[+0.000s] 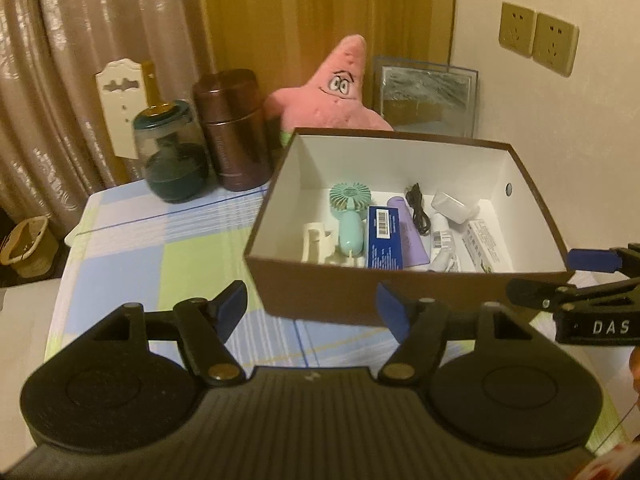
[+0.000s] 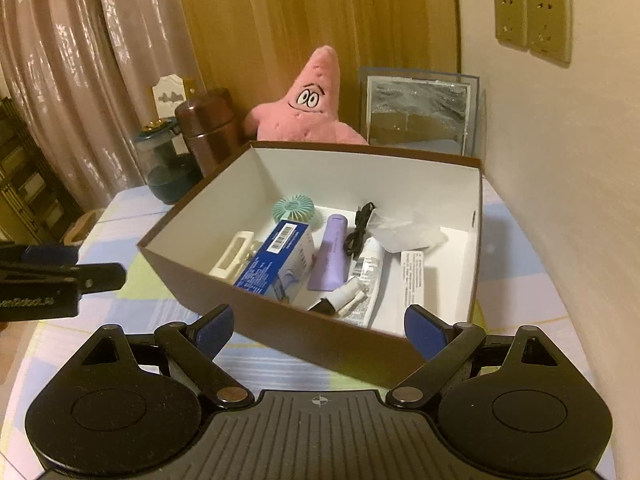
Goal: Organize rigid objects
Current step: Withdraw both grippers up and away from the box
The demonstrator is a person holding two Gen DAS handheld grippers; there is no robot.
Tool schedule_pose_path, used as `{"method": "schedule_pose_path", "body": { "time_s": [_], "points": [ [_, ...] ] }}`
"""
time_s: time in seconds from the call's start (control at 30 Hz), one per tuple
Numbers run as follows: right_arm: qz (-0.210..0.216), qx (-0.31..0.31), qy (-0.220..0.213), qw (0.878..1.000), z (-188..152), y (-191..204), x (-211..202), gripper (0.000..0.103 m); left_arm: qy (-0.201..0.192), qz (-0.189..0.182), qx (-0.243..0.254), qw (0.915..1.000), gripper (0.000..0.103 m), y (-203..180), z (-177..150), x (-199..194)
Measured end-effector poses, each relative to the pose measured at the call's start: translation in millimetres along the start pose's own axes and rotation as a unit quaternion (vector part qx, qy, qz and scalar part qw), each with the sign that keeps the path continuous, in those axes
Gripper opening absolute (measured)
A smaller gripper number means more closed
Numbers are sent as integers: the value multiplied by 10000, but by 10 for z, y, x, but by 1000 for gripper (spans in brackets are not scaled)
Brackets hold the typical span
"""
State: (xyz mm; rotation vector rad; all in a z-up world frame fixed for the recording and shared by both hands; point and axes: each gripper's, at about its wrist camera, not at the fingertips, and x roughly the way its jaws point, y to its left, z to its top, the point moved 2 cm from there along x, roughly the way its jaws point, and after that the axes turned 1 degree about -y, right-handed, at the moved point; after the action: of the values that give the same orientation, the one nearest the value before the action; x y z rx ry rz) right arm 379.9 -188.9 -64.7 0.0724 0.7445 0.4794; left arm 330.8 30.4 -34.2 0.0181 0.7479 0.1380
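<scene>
A brown cardboard box with a white inside stands on the checked tablecloth; it also shows in the right wrist view. Inside lie a mint hand fan, a blue carton, a purple tube, a black cable, a white tube and a cream holder. My left gripper is open and empty just before the box's near wall. My right gripper is open and empty at the box's near corner.
A pink star plush, a brown canister, a dark green jar and a framed mirror stand behind the box. The wall with sockets is at the right. The table edge drops off at the left.
</scene>
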Motion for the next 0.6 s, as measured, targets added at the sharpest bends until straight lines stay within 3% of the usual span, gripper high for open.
{"method": "schedule_pose_path", "body": {
  "time_s": [0.33, 0.6],
  "points": [
    [139, 174, -66, 9997, -339, 406, -543, 92, 216, 52, -297, 9993, 69, 276, -543, -674],
    [138, -46, 205, 9997, -805, 904, -976, 92, 311, 96, -376, 9988, 69, 485, -1044, -1233]
  ]
}}
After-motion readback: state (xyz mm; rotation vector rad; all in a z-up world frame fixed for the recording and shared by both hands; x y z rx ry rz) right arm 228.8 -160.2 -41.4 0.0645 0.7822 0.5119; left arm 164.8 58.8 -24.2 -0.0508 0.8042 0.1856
